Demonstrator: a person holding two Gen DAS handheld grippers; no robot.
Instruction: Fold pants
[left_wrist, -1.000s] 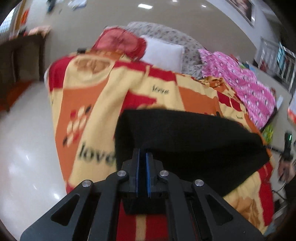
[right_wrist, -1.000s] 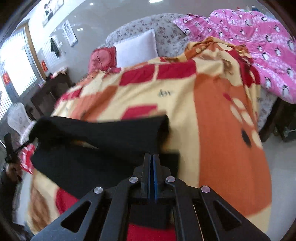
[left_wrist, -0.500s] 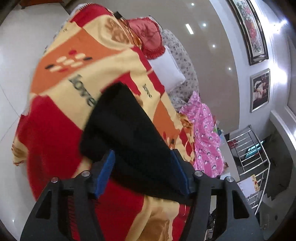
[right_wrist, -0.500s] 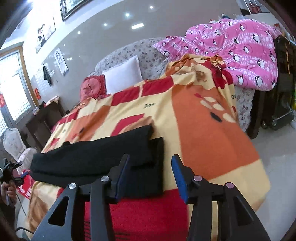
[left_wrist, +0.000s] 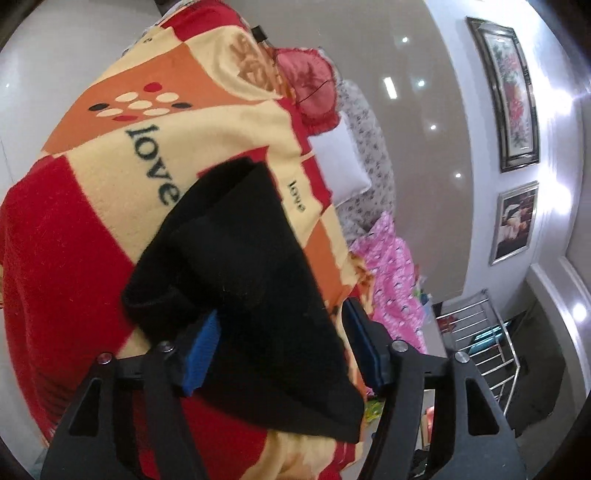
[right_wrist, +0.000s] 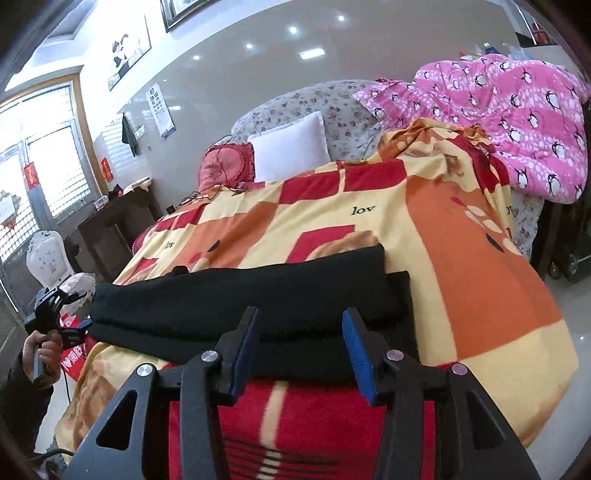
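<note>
The black pants (right_wrist: 258, 299) lie folded in a long band across the red, orange and yellow blanket (right_wrist: 461, 280), top layer set back from the lower one. My right gripper (right_wrist: 301, 350) is open and empty, just short of the pants' near edge. In the left wrist view the pants (left_wrist: 251, 277) run away along the blanket (left_wrist: 74, 240). My left gripper (left_wrist: 286, 350) is open, its fingers on either side of the pants' near end, holding nothing. The left gripper also shows in the right wrist view (right_wrist: 64, 314), at the pants' far left end.
A white pillow (right_wrist: 291, 147) and a red cushion (right_wrist: 227, 164) lie at the head of the bed. A pink penguin quilt (right_wrist: 509, 122) is heaped at the right. A dark side table (right_wrist: 110, 229) and a white chair (right_wrist: 46, 258) stand to the left.
Both grippers have opened and let go of the pants, which now lie folded on the blanket. Both have drawn back a little, and the left one has turned.
</note>
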